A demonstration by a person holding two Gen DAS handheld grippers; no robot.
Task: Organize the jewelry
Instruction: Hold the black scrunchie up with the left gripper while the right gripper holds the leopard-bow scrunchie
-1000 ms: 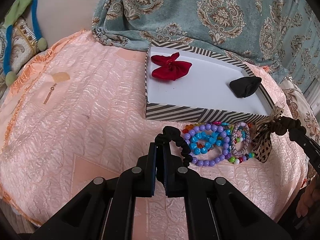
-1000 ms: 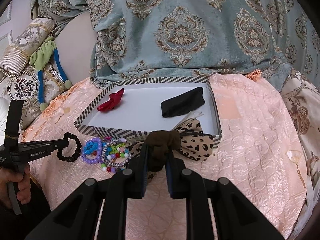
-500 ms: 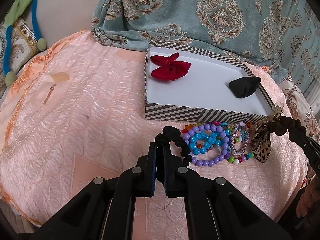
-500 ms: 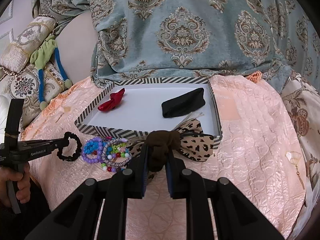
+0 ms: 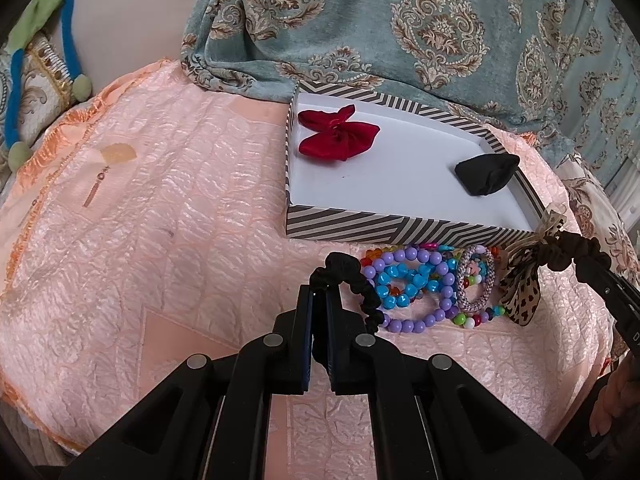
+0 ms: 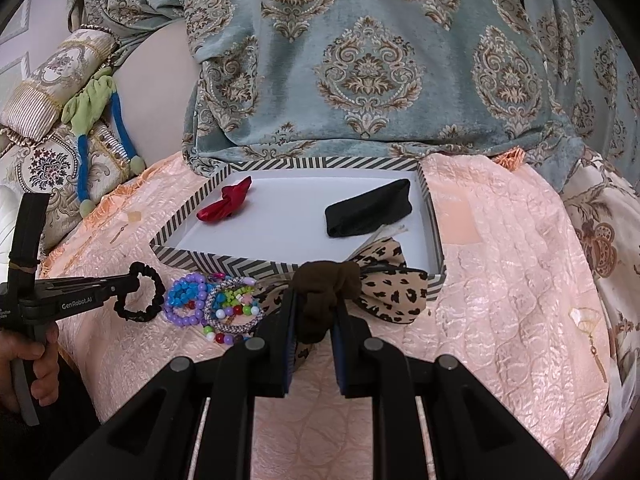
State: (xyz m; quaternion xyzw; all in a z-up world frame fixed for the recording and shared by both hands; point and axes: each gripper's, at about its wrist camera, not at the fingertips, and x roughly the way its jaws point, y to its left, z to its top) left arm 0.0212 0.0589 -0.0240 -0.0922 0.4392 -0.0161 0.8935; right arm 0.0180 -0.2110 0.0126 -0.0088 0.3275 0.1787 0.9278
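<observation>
Left wrist view: the left gripper [image 5: 319, 300] pinches a black scrunchie [image 5: 352, 280] beside the beaded bracelets [image 5: 416, 292], near the striped tray [image 5: 384, 228]. Right of them, the right gripper [image 6: 314, 312] clamps a brown scrunchie [image 6: 324, 284] with its leopard bow [image 6: 388, 292].

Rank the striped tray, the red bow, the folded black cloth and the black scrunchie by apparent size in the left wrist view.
1. striped tray, clearly largest.
2. red bow.
3. folded black cloth and black scrunchie: these look alike, and the scrunchie lies nearer the camera, so no ranking.

Two bows [image 5: 338, 138] inside tray [image 5: 360, 228]; bracelets [image 5: 420, 288] just before it
</observation>
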